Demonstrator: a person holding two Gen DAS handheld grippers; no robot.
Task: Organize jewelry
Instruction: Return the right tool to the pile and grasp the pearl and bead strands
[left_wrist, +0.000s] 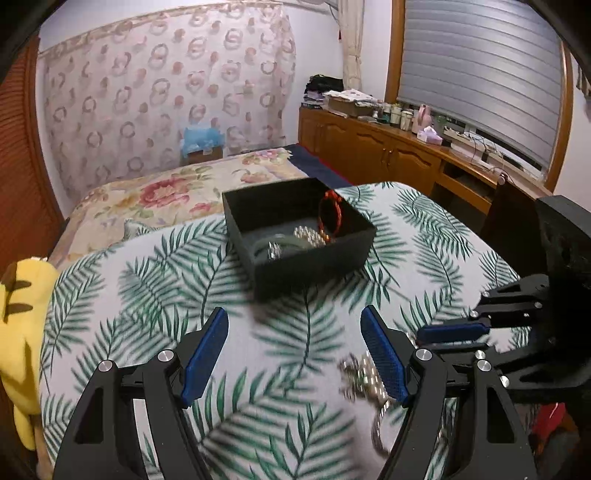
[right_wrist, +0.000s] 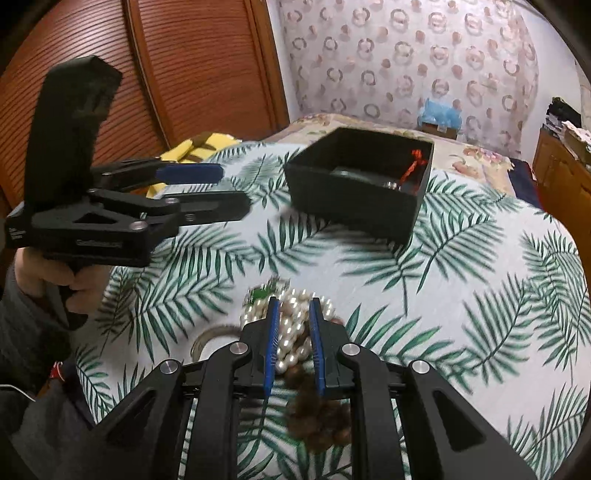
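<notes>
A black box (left_wrist: 299, 236) holding a red bracelet (left_wrist: 330, 218) sits at twelve o'clock on a leaf-print cloth (left_wrist: 184, 280). The left gripper (left_wrist: 294, 354) hovers with jaws spread wide, holding nothing. The right gripper (right_wrist: 292, 332) pinches a pearl strand (right_wrist: 291, 332) amid jewelry heaped at six o'clock.

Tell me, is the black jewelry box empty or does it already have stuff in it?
Not empty. The lidless black box holds a red bracelet, a greenish bangle and silver beads.
</notes>
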